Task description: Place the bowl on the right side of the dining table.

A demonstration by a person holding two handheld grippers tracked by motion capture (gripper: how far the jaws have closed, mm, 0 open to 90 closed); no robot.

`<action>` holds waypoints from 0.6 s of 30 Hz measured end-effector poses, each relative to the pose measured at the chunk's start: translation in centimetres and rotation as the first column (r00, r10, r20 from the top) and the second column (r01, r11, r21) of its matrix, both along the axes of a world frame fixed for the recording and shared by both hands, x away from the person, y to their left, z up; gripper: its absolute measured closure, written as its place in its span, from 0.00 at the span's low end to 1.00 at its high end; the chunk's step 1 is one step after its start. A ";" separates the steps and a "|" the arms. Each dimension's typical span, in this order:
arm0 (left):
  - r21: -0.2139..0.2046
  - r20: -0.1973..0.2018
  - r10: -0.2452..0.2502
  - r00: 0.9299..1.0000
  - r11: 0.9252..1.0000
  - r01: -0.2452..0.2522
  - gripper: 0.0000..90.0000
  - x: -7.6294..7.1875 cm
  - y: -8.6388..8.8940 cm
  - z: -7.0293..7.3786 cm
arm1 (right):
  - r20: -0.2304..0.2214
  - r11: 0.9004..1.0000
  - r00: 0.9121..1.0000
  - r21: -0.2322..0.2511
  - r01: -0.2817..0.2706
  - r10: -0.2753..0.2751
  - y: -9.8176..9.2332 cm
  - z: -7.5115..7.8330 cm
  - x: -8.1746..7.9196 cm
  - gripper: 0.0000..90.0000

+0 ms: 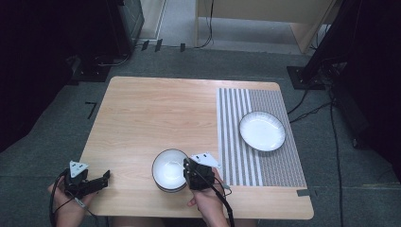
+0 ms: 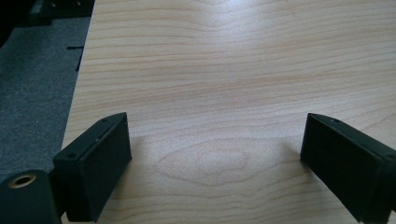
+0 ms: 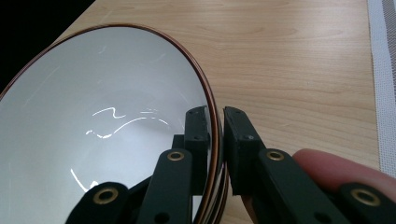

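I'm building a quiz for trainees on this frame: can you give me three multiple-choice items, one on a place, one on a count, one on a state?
1. Where does the white plate lie?
A. on the striped mat
B. on the bare wood at the table's left edge
C. on the floor

2. How many dishes are on the table?
A. one
B. two
C. four

3. How does the right gripper stand?
A. wide open above the mat
B. shut on the rim of the bowl
C. shut on the plate

Answers:
1. A, the high view shows the plate on the mat at the table's right.
2. B, one bowl and one plate.
3. B, the right gripper view shows one jaw inside and one outside the rim, pressed on it.
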State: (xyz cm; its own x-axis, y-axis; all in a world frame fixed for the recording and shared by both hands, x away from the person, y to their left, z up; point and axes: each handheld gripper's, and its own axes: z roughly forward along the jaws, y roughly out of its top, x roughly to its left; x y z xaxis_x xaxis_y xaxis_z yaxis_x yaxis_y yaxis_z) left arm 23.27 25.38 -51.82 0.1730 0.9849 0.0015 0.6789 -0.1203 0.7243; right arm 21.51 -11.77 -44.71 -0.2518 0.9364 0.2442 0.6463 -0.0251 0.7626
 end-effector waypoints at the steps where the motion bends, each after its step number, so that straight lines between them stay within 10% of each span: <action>1: 0.000 0.000 0.000 1.000 1.000 0.000 0.09 0.0 0.0 0.0 | -0.001 1.000 1.000 0.001 0.001 -0.001 0.0 0.0 0.0 0.91; 18: 0.001 0.000 0.000 1.000 1.000 0.000 0.09 0.0 0.0 0.0 | 0.013 0.999 1.000 0.049 0.003 -0.004 -0.9 1.8 0.1 0.93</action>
State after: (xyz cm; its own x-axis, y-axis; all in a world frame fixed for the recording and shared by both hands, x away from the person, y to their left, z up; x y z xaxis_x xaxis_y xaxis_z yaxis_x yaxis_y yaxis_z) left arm 23.27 25.38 -51.81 0.1732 0.9849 0.0019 0.6792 -0.1209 0.7239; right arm 21.57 -12.67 -42.94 -0.2523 0.9243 0.2864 0.6361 -0.0646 0.7689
